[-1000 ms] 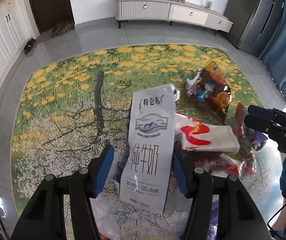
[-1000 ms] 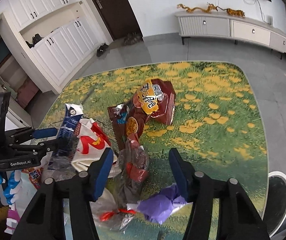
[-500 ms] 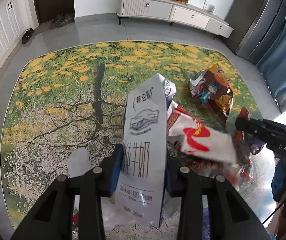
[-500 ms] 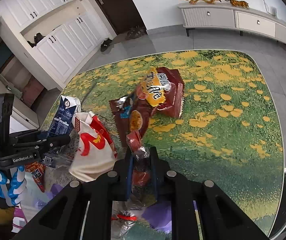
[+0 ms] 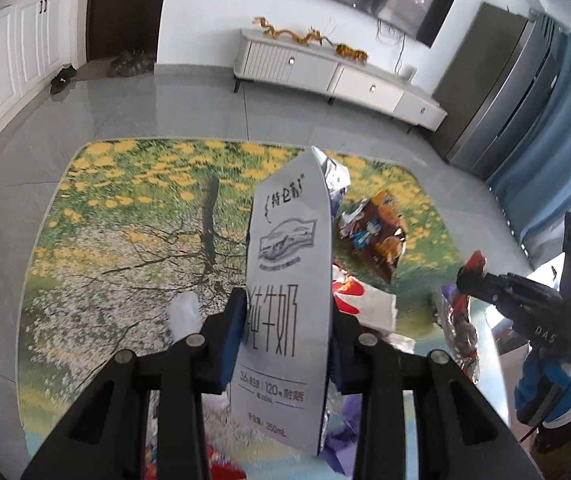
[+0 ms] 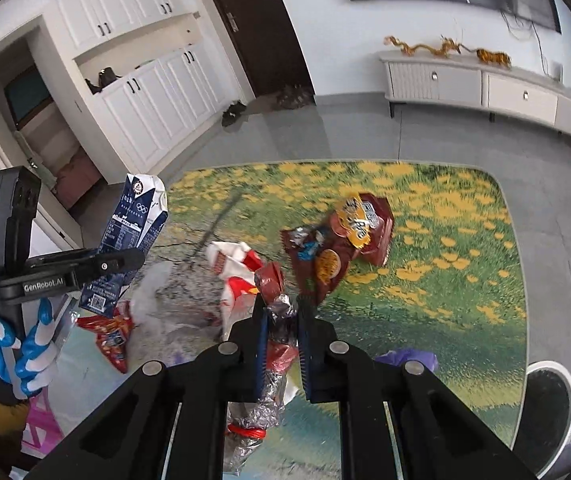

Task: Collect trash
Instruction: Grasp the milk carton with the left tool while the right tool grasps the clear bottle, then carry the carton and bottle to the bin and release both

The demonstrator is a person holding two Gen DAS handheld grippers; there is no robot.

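My left gripper [image 5: 287, 312] is shut on a white milk carton [image 5: 285, 280] and holds it up above the flower-print rug [image 5: 125, 220]. The carton also shows in the right wrist view [image 6: 133, 224], with its blue side. My right gripper [image 6: 281, 312] is shut on a crumpled red and silver foil wrapper [image 6: 273, 280] and holds it above the rug; the wrapper also shows in the left wrist view [image 5: 461, 320]. On the rug lie a white and red bag [image 6: 237, 272] and brown snack bags [image 6: 341, 240].
More litter lies near me: a purple bag [image 6: 409, 360], a red packet [image 6: 109, 336] and clear plastic [image 6: 157, 292]. A round bin [image 6: 545, 404] stands at the rug's right corner. A white TV cabinet [image 5: 337, 72] lines the far wall, white cupboards [image 6: 153, 96] the left.
Both grippers closed, the left on the milk carton and the right on the foil wrapper, and both have lifted their items up off the rug.
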